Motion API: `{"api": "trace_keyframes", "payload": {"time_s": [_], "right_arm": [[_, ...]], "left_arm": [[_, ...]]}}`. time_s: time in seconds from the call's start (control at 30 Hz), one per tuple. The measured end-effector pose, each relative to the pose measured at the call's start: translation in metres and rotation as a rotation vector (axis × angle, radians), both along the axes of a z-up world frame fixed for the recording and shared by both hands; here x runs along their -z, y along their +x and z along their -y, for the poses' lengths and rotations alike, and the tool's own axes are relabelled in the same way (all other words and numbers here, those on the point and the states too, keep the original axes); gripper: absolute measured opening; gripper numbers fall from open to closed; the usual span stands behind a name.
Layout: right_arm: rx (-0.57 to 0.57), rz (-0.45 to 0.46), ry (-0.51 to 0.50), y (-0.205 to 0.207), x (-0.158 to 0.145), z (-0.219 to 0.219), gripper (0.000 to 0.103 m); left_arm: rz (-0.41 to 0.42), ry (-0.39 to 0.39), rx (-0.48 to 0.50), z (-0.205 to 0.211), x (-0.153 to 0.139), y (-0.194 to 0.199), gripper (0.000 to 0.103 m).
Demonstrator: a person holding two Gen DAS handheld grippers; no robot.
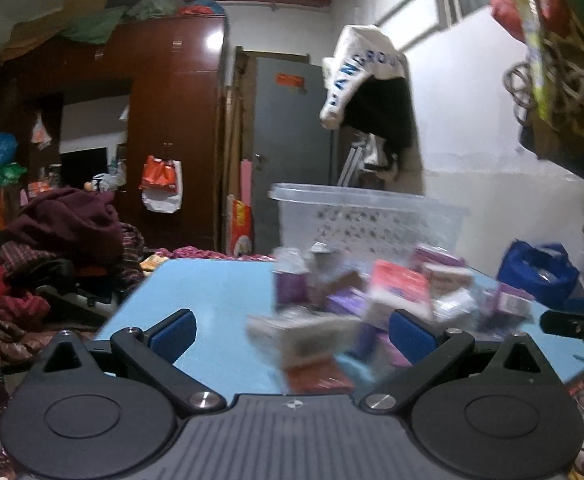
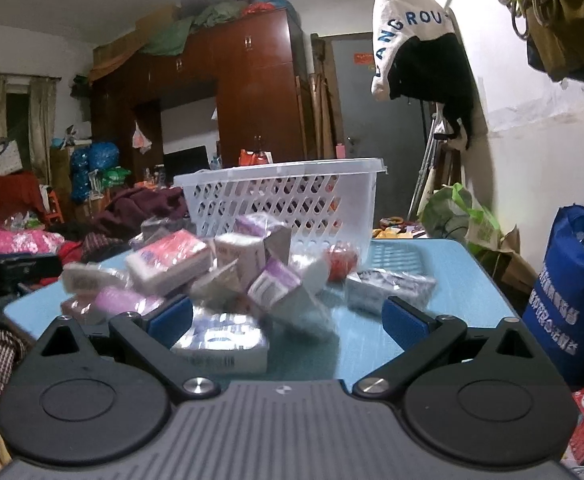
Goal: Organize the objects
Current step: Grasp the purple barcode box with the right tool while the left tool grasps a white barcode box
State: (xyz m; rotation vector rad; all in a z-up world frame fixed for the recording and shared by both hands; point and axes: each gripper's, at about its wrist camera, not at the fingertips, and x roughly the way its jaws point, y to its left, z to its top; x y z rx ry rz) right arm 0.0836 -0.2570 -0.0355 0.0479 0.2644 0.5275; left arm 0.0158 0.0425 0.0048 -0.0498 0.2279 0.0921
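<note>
My left gripper [image 1: 292,330] stands with its blue-padded fingers [image 1: 172,334] spread wide and nothing between them, low over the near edge of the light blue rectangular table [image 1: 212,292]. My right gripper [image 2: 288,320] is likewise spread wide and empty; a white-and-purple wrapped flat pack [image 2: 222,344] lies on the table just ahead of its left finger, not touched as far as I can tell.

Beyond both grippers I note a loose heap of small wrapped boxes and packets [image 2: 212,268], pink, purple, white and red, piled in the middle of the table. The left view blurs them, so I cannot read single items there. A small red round object [image 2: 341,260] sits at the foot of the translucent white plastic lattice basket [image 2: 292,200], which stands upright at the table's far side, directly behind the heap.

To the right, off the table, stands a blue fabric shopping bag [image 2: 571,292].
</note>
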Motion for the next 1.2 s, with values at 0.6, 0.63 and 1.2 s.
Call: {"api": "trace_keyframes", "payload": {"time_s": [0.6,0.63,1.2], "right_arm": [[-0.066,-0.096,-0.089,0.04,0.003,-0.024,0.062],[-0.064,-0.093,-0.091,0.041,0.003,-0.023,0.062],[-0.053,-0.067,-0.051,0.047,-0.017,-0.009,0.049]], "left_arm": [[-0.099,0.037,0.121,-0.005,0.022,0.05,0.09],[-0.107,0.025,0.131,-0.008,0.023,0.051,0.08],[-0.013,-0.095,0.147,-0.035,0.007,0.053,0.066]]}}
